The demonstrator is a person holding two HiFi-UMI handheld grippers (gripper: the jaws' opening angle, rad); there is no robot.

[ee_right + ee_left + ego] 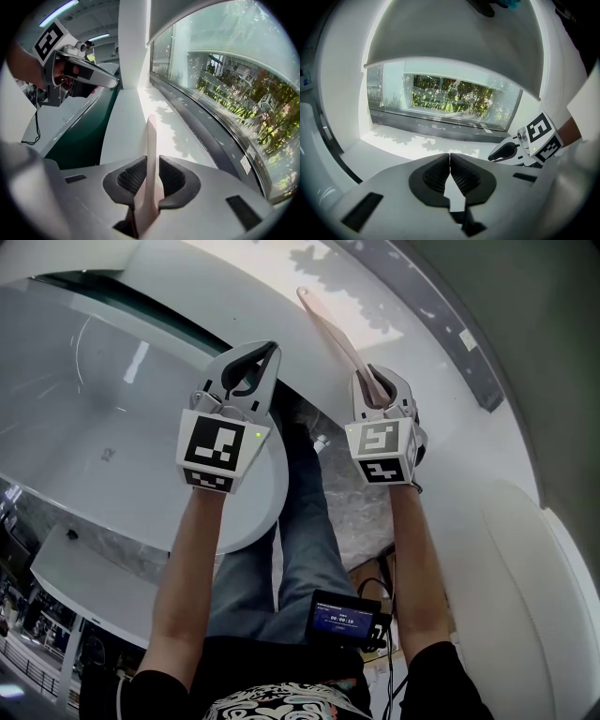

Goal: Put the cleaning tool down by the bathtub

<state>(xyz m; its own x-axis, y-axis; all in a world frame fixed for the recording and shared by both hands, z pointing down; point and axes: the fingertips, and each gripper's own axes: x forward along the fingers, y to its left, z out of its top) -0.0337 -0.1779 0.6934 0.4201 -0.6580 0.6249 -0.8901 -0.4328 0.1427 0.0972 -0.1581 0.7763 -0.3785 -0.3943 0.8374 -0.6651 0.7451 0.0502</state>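
The right gripper point(151, 177) was clamped on the pink tool point(327, 327), over the ledge point(130, 117) by the tub point(94, 409). The left gripper point(449, 171) was shut, empty. Dropped from high up, the tool could bounce into the tub.

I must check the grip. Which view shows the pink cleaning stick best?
The right gripper view: the pink cleaning stick stands clamped between the jaws. The head view shows its length from above. The left gripper view does not show it.

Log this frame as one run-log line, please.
left gripper: shut, empty | right gripper: shut on pink cleaning tool | tool over white ledge beside bathtub, not yet released
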